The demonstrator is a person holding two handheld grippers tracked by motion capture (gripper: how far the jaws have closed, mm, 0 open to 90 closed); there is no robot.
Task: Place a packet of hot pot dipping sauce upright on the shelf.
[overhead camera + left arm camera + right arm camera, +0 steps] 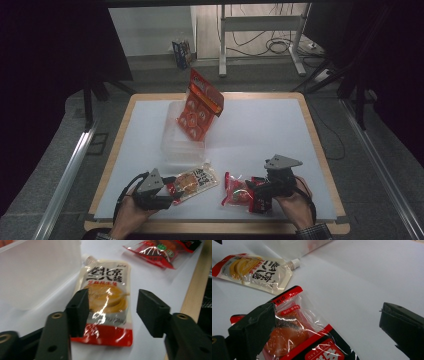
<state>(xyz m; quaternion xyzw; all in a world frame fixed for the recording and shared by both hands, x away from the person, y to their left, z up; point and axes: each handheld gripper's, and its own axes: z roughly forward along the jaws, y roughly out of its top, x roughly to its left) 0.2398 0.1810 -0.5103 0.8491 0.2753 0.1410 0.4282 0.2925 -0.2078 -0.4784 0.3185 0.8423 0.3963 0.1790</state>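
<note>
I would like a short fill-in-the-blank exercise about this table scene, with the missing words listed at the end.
1. The cream sauce pouch lies flat beside the clear plastic ____.
2. The orange snack bag leans in the clear tray, not on the ____ table mat.
3. The right gripper reaches over a ____ packet with black trim.

Missing words: tray; white; red

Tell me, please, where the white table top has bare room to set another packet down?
The right half of the white table top, beyond the clear plastic bin, is bare. The front edge is crowded: cream spouted sauce pouch, red snack packet, both grippers.
</note>
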